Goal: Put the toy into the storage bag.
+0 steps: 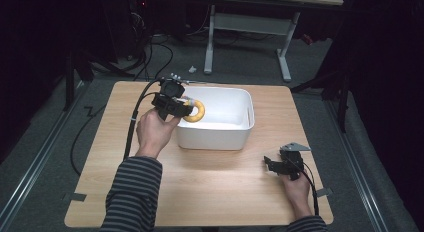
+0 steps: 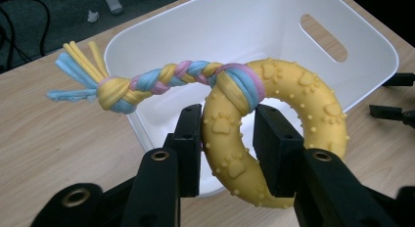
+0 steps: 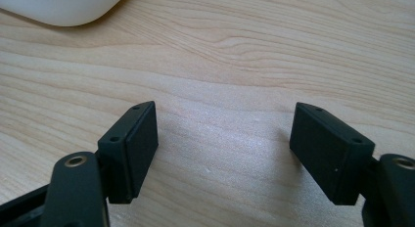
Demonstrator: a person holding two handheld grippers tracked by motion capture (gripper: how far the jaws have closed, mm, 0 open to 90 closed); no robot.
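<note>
Holding the dog toy over the bin's near-left corner, I judge the job more than half done: the toy is off the table and at the rim, and what I have left is to carry it past the wall, open up, and let it drop inside.

My wooden table is the biggest thing here, a pale laminate with long, soft grain and rounded corners. On it sits the white plastic bin, smooth and matte, with rounded walls, a slot handle cut near the top of one end, and nothing that I can see on its floor.

My left gripper has its black jaws pinching the yellow rubber ring across one side; the ring is thick, moulded with raised paw prints and small studs, and looks firm yet slightly giving. Knotted round the ring is a braided rope tail of soft pink, blue and yellow strands, ending in a loose fringe that hangs outside the bin's edge. I expect that tail to drag on the rim unless I move farther in.

My right gripper rests low over bare wood, near the bin's right front corner, jaws spread wide with nothing between them.
</note>
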